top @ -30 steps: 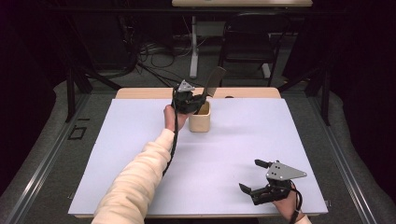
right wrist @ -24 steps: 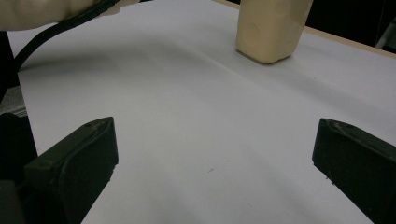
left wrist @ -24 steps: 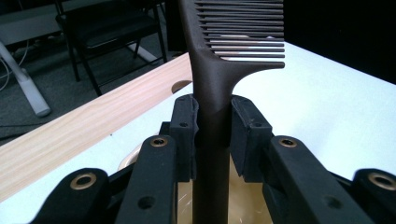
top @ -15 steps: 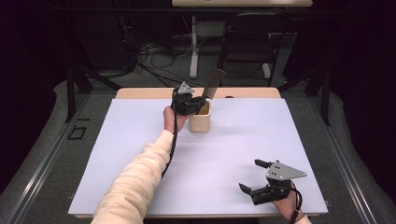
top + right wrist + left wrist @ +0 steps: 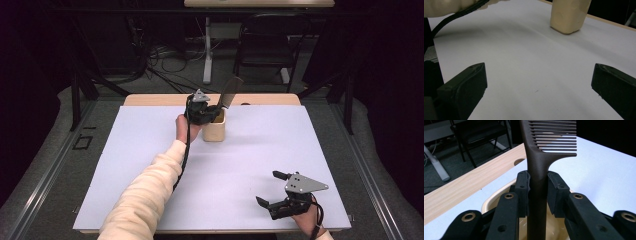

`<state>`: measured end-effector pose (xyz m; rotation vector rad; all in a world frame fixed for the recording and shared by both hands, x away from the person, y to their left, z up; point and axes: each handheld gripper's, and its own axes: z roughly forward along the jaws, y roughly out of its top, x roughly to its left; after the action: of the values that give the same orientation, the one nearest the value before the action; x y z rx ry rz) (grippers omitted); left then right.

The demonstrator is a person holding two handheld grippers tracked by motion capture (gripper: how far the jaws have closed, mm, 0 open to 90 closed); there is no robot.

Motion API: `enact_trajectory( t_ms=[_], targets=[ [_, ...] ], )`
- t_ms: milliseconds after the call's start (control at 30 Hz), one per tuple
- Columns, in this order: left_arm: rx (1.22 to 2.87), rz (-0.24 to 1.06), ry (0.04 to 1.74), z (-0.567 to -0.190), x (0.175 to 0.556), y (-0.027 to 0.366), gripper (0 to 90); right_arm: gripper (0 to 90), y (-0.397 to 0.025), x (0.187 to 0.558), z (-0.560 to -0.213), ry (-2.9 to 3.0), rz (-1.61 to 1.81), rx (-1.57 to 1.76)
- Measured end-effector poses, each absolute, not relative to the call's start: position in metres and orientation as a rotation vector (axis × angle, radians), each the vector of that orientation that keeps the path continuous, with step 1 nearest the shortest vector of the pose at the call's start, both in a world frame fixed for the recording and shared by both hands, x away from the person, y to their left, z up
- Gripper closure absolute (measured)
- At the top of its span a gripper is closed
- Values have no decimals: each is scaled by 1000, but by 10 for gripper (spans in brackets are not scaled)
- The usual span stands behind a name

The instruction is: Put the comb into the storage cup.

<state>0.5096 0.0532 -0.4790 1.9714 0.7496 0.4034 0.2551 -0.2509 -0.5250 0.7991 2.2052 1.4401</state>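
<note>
Near edge first: the right gripper (image 5: 274, 192) rests on the white table (image 5: 150, 150), jaws spread wide, nothing between them. Farther back, the left gripper (image 5: 209, 114) clamps the comb (image 5: 537, 170) by its handle, lower end inside the cream cup (image 5: 214, 131). Nothing has shifted since a second ago.

You have a white sheet-covered surface (image 5: 150, 165) with a pale wooden strip (image 5: 150, 100) along its far edge, and beyond it on the grey floor (image 5: 165, 80) a black folding chair (image 5: 262, 45), a white desk leg (image 5: 207, 55) and tangled black cables (image 5: 165, 55).
</note>
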Motion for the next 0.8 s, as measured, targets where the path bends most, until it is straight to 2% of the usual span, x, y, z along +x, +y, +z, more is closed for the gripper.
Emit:
enact_trajectory(
  t_ms=[800],
  targets=[
    [2013, 402, 735, -483, 511, 50, 722, 0, -251, 255, -525, 2207, 1440, 799]
  ],
)
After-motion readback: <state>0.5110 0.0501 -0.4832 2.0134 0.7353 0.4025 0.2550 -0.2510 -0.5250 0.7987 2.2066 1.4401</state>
